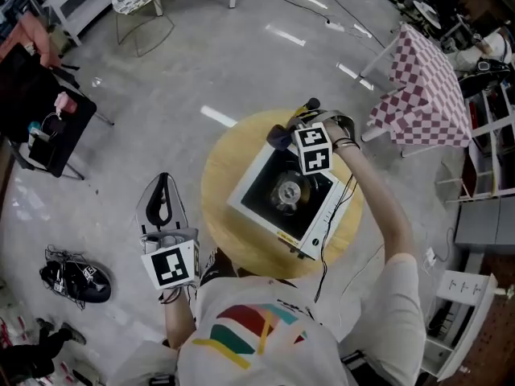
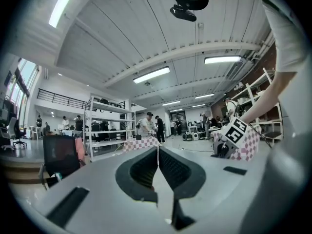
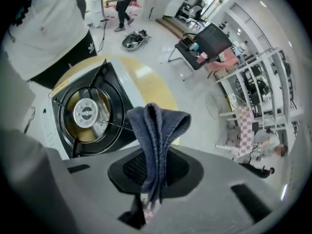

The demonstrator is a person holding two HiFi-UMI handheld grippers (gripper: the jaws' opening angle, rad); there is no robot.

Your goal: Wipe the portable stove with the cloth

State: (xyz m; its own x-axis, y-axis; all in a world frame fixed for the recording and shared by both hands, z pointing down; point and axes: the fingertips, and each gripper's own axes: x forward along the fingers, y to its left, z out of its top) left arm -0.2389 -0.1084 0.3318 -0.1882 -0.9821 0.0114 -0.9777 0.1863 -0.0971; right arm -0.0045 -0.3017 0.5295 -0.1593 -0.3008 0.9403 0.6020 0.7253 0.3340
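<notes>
The portable stove [image 1: 265, 193], white with a black top and a round burner [image 1: 287, 191], sits on a round wooden table [image 1: 221, 175]. In the right gripper view the stove [image 3: 90, 113] lies below and left of the jaws. My right gripper [image 1: 291, 125] hovers over the stove's far corner, shut on a dark blue cloth [image 3: 156, 140] that stands folded up between the jaws; the cloth [image 1: 279, 136] shows dark at the tip. My left gripper [image 1: 162, 203] hangs left of the table, off the stove, shut with nothing in it [image 2: 157, 167].
A table with a red-checked cloth [image 1: 422, 87] stands at the back right. A black chair [image 1: 40, 111] with small items is at the far left, a dark bag [image 1: 76, 280] lies on the floor, and a wire stool [image 1: 137, 10] stands at the back.
</notes>
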